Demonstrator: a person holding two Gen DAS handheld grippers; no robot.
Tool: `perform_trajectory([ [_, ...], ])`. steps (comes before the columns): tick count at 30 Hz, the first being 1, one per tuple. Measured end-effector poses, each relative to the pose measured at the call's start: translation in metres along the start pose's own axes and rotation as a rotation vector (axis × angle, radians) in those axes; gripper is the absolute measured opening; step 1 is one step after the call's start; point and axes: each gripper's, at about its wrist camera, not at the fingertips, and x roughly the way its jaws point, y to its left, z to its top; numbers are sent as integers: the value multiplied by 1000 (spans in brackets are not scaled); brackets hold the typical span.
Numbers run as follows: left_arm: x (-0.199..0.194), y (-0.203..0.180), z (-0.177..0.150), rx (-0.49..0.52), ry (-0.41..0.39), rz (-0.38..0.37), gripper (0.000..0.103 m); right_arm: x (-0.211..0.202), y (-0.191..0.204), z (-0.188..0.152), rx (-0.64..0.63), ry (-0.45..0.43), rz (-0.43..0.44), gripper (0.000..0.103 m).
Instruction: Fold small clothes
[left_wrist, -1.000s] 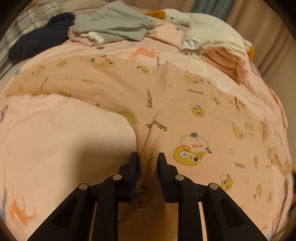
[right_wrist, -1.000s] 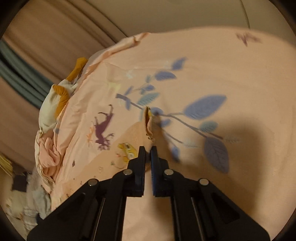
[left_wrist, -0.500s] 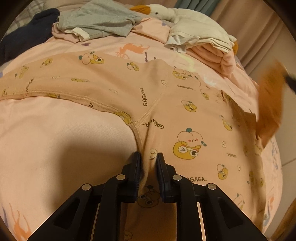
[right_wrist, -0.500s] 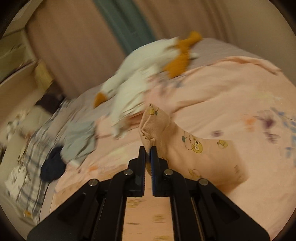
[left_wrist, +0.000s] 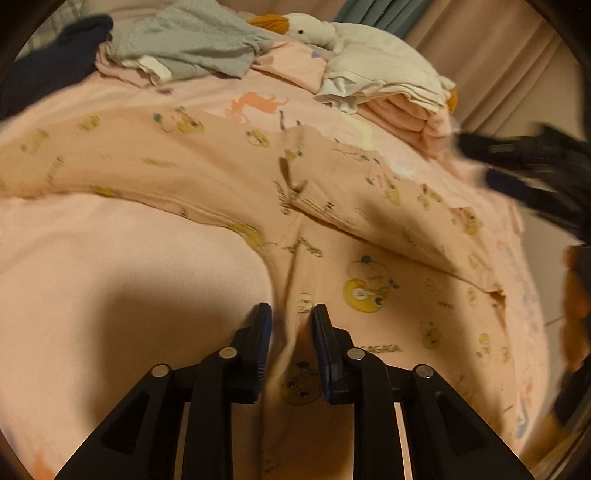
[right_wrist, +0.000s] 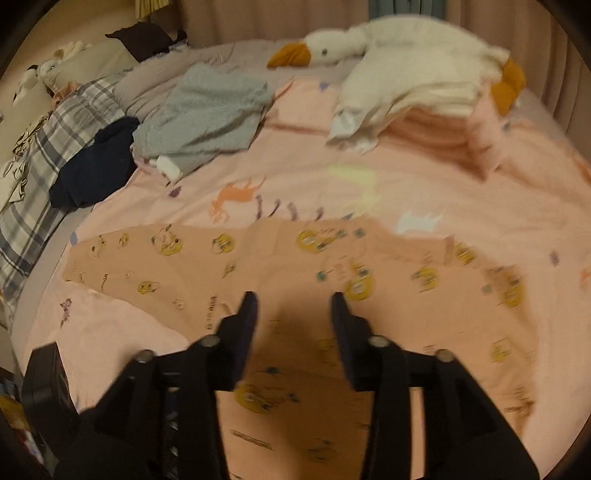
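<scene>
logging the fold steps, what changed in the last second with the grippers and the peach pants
The right gripper carried one leg of the peach pants up and over onto the garment, then opened and let go. The left gripper widened slightly, though fabric still sits between its fingers. The toy goose and clothes pile stayed put.

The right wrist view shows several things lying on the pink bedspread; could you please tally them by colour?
Peach cartoon-print garment: 1
Grey knit garment: 1
Navy blue garment: 1
White plush goose with orange beak: 1
Folded pink cloth stack: 1
White folded cloth: 1
Total: 6
</scene>
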Motion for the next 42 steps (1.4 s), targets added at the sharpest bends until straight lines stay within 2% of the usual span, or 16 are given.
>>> perform_trajectory([
  [2,-13,2,2,-7,-35,65,24,-25,-23,0,8,-59,-53,84],
  [3,-21,6,3,-17,-71,81,25,-33,-38,0,10,-88,-104,82],
  [5,-37,19,4,-52,-150,80,41,-43,-70,-9,23,-119,-176,80],
  [7,-42,38,6,-129,-177,70,46,-39,-112,-25,84,-67,-220,62],
  [9,-40,58,8,-195,-154,77,46,-20,-155,-51,174,42,-240,33],
  [12,-39,75,6,-238,-125,181,46,19,-201,-95,274,237,-310,20],
  [17,-54,111,-1,-343,-205,147,46,9,-210,-86,345,159,-190,24],
  [20,-55,137,-4,-422,-164,122,46,10,-195,-50,327,86,-165,27],
  [23,-63,145,-7,-419,-192,84,46,43,-189,-16,265,65,-265,35],
  [26,-65,153,-2,-395,-201,148,46,94,-204,-20,305,242,-384,34],
  [29,-67,176,-1,-441,-243,39,47,93,-192,-28,254,169,-431,37],
  [31,-63,194,4,-494,-243,-34,48,84,-188,-27,275,181,-371,41],
  [34,-62,220,8,-616,-283,-167,56,49,-190,-28,446,69,-104,44],
  [37,-55,241,19,-772,-333,-262,65,23,-188,-27,519,-15,133,66],
  [39,-49,246,36,-853,-303,-216,65,10,-191,-30,532,-83,169,69],
  [42,-44,240,66,-808,-268,-77,60,-5,-195,-39,535,-181,233,70],
])
